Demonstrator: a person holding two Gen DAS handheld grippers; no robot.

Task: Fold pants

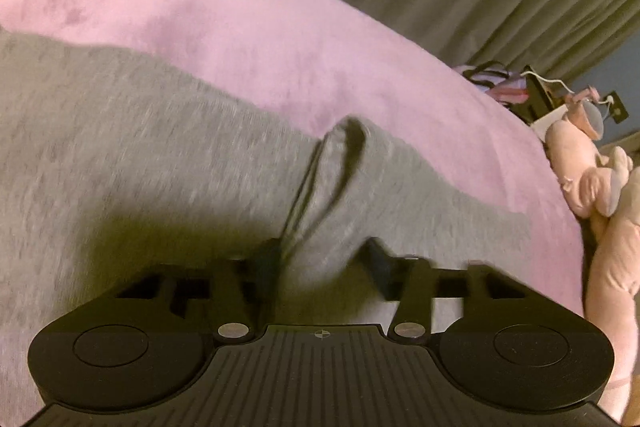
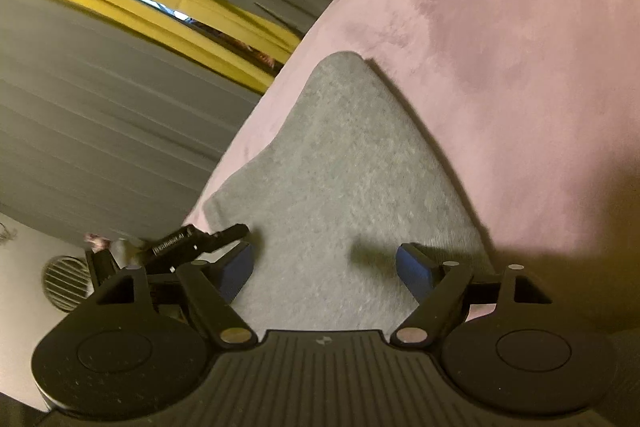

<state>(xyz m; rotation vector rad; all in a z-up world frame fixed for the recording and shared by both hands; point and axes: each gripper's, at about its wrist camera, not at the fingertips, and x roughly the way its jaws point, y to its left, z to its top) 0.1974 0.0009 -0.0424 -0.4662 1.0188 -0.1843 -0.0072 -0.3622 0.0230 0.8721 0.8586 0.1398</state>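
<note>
Grey pants (image 1: 160, 155) lie spread on a pink blanket (image 1: 248, 39). In the left wrist view my left gripper (image 1: 324, 259) straddles a raised ridge of the grey fabric (image 1: 320, 195); its fingers stand apart with the fold bulging between them. In the right wrist view my right gripper (image 2: 324, 263) is wide open low over a pointed end of the pants (image 2: 340, 155); its blue pads (image 2: 414, 271) sit on either side, holding nothing.
Pink plush toys (image 1: 592, 179) lie at the blanket's right edge, with cables and small items (image 1: 540, 91) behind. Grey curtains (image 2: 100, 131) and a yellow one (image 2: 180, 15) hang beyond. A round vent (image 2: 66, 283) and a black clamp (image 2: 192, 239) sit at the lower left.
</note>
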